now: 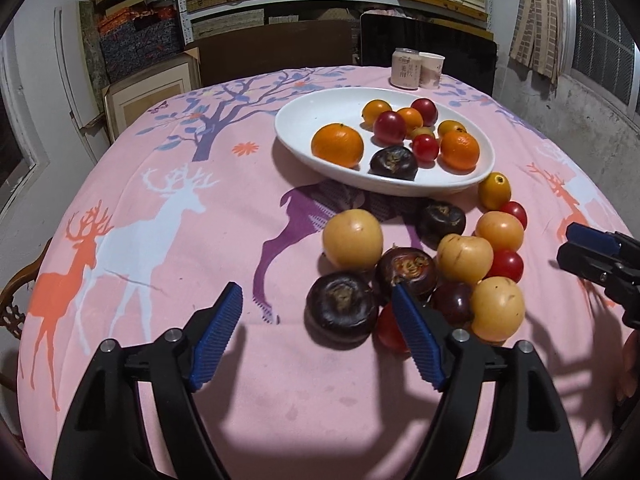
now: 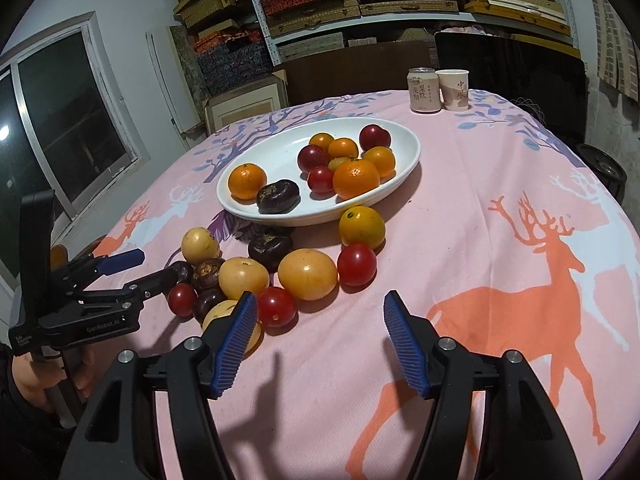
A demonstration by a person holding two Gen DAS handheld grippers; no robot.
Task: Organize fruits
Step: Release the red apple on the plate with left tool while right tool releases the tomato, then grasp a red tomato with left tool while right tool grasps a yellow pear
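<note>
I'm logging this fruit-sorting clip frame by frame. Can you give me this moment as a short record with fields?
surface: round table under a pink deer-print cloth
container: white oval ceramic dish, holding oranges, red and yellow small fruits and one dark brown water chestnut
loose fruit: cluster on the cloth in front of the dish, including yellow round fruits, red cherry tomatoes and dark water chestnuts
left tool: open, empty, low beside the cluster
right tool: open, empty, near a red cherry tomato
background: beige drink can next to a paper cup

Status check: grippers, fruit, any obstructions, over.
Left gripper open, empty. Right gripper open, empty. White plate partly filled; loose fruit pile on the cloth before it. Can and cup behind, clear.
</note>
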